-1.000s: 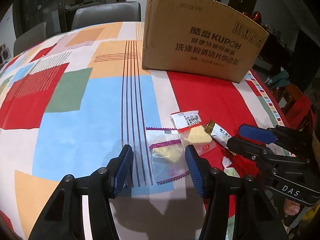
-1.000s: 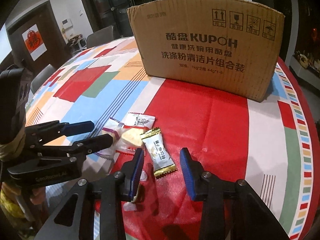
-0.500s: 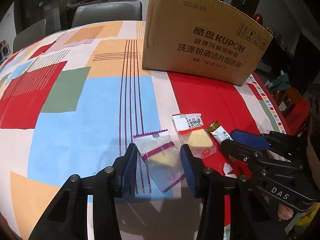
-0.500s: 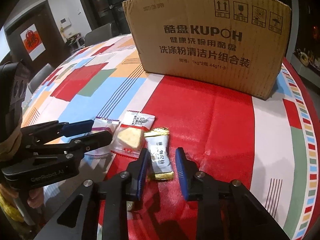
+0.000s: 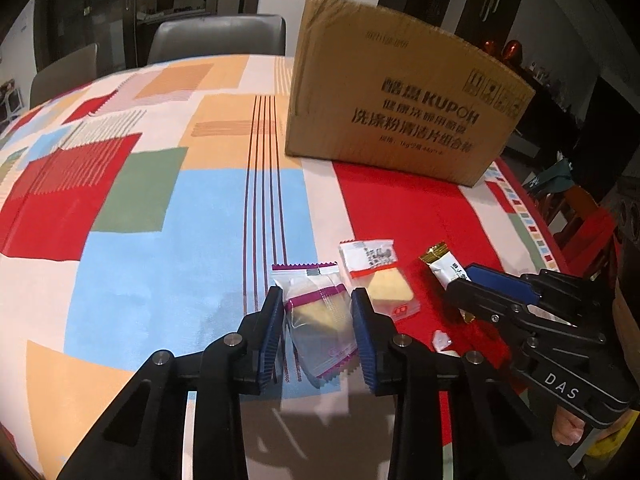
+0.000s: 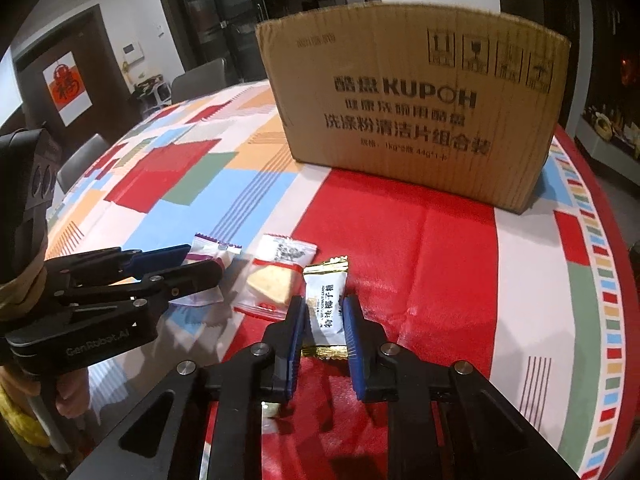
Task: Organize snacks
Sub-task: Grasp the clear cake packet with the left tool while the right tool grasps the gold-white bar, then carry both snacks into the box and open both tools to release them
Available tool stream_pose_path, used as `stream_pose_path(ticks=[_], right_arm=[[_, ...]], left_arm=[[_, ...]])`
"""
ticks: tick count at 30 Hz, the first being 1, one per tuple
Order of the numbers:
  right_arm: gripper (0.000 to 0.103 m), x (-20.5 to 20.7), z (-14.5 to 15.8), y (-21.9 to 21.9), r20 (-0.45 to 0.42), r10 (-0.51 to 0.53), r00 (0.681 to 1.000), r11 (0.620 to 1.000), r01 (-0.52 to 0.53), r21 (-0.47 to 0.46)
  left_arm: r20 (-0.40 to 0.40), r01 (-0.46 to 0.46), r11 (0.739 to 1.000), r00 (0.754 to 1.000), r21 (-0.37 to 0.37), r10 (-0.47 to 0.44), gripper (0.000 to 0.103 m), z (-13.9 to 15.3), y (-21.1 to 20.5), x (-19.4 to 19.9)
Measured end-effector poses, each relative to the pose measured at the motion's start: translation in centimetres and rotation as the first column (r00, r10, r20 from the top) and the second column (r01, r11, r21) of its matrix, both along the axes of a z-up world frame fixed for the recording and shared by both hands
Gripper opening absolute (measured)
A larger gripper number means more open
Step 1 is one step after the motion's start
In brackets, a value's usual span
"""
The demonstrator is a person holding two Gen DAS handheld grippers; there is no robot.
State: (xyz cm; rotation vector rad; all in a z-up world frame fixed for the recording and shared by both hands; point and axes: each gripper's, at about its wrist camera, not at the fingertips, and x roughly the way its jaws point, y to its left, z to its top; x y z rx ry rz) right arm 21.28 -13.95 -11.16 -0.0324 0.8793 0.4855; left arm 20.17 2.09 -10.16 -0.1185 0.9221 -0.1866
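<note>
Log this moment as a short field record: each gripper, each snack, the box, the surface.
left gripper: pads closing around the purple-trimmed snack packet, which lies on the table
right gripper: pads against both sides of the gold-ended white candy
middle snack: red-trimmed packet with a pale wedge inside, lying free between the other two
box: cardboard box standing upright beyond the snacks, its inside not visible
surface: patchwork tablecloth; candy on a red patch
</note>
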Motion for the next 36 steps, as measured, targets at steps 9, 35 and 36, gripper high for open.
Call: stream_pose_path(ticks=[9, 35, 36], right_arm=[[0.021, -1.4, 3.1, -0.5, 0.067, -0.011, 0.998, 0.999, 0.008, 0.037], [0.021, -1.4, 14.6, -3.1, 0.373, -0.116, 0.921, 0.989, 0.070, 0.134], [0.021, -1.1, 14.8, -3.2, 0.375, -0.119, 0.919, 0.988, 0.073, 0.135]], left_arm=[[0.102, 0.010, 1.000, 0.995, -0.011, -0.009, 0.034, 3.9, -0.2, -1.8], [0.412, 0.084, 0.996, 0.908, 0.005, -0.079, 0.034, 16.2, -2.2, 0.0], [0.418, 0.087, 0.996, 0.905, 0.006, -0.082, 0.034, 16.5, -2.3, 0.5]])
